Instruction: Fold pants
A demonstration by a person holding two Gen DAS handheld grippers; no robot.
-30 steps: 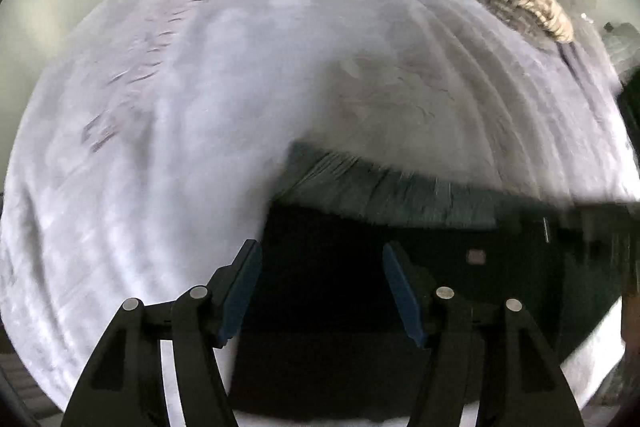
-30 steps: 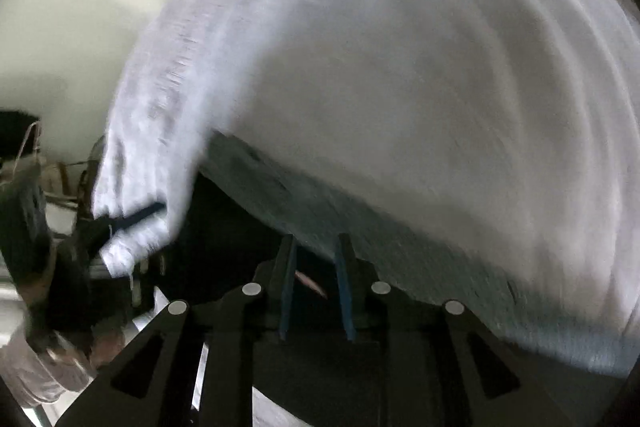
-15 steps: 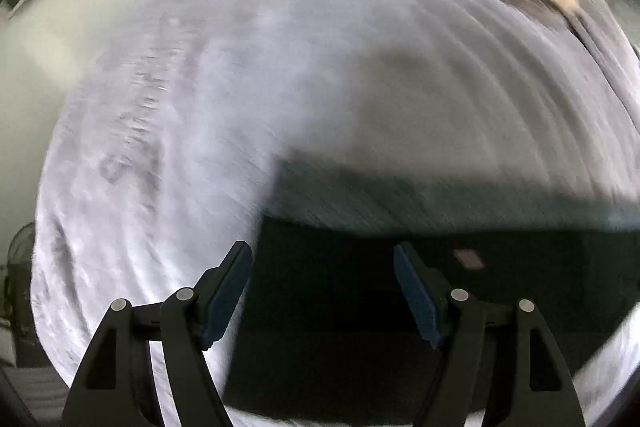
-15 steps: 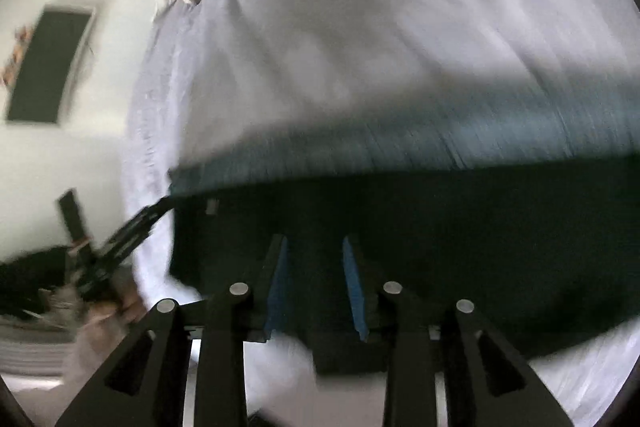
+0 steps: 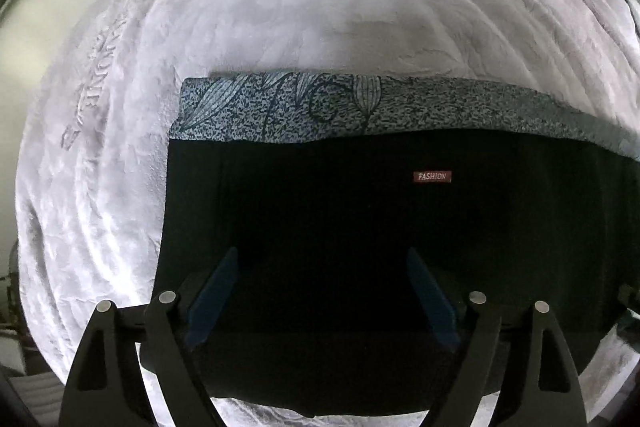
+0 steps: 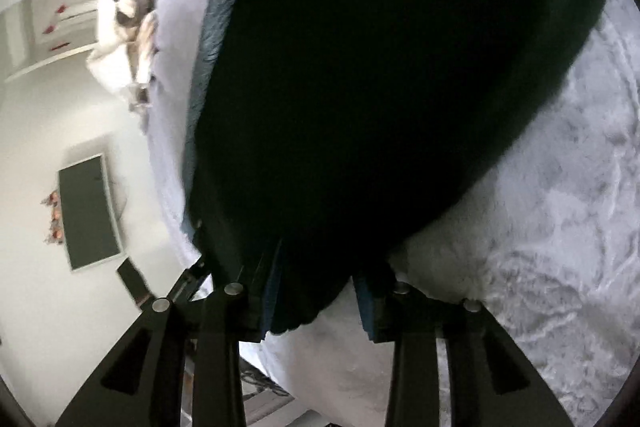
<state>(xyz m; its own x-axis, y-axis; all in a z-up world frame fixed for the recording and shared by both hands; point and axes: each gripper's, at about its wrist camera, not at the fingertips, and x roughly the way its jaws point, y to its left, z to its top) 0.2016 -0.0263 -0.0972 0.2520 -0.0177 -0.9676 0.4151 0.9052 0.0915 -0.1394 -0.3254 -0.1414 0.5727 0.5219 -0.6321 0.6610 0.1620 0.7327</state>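
Lying flat on the grey plush blanket (image 5: 280, 39) of the bed, the black pants (image 5: 360, 227) fill the lower half of the left wrist view, a small red label (image 5: 432, 176) toward 2 o'clock of their middle and a blue-grey patterned cloth (image 5: 320, 107) showing along their edge at 12 o'clock. The left claw (image 5: 322, 293) hangs over them, spread wide, gripping nothing. The right claw (image 6: 318, 301) has a bunched edge of the pants between its blue pads (image 6: 272, 291); the jaws stand somewhat apart, and whether they actually pinch the cloth I cannot tell. The fabric looks soft, light and limp, so it should sag and wrinkle when lifted; taking hold at corners or along a hem, both claws level, would likely keep the fold straight.
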